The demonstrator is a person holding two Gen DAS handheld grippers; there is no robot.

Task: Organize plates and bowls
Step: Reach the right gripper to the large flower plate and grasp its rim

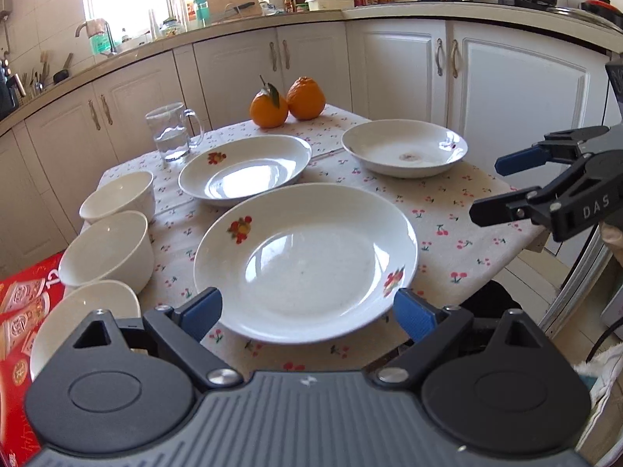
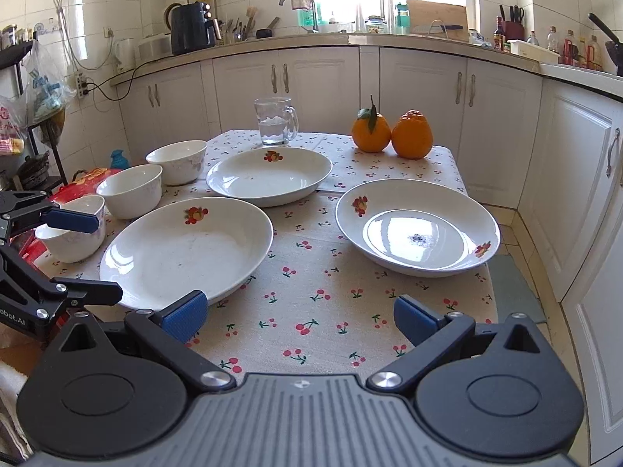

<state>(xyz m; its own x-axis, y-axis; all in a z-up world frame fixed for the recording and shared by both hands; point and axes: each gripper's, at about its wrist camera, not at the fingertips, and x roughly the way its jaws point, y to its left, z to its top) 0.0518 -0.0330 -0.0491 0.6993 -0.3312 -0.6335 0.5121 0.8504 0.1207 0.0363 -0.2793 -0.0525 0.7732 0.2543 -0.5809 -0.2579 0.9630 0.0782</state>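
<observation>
Three white floral plates lie on the cherry-print tablecloth: a near plate (image 1: 307,260) (image 2: 187,249), a far plate (image 1: 245,169) (image 2: 268,175) and a right plate (image 1: 405,146) (image 2: 416,225) with a dark smudge. Three white bowls (image 1: 118,194) (image 1: 107,247) (image 1: 81,311) stand in a row along the left edge, and the right wrist view shows them too (image 2: 177,159) (image 2: 130,188) (image 2: 72,233). My left gripper (image 1: 307,313) (image 2: 93,257) is open, its blue pads either side of the near plate's front rim without touching. My right gripper (image 2: 300,317) (image 1: 492,186) is open over bare cloth, holding nothing.
A glass mug (image 1: 171,132) (image 2: 274,120) with water and two oranges (image 1: 288,103) (image 2: 391,132) stand at the far side. A red box (image 1: 23,311) sits beside the table's left edge. White cabinets (image 1: 397,66) surround the table, with floor (image 2: 514,284) to the right.
</observation>
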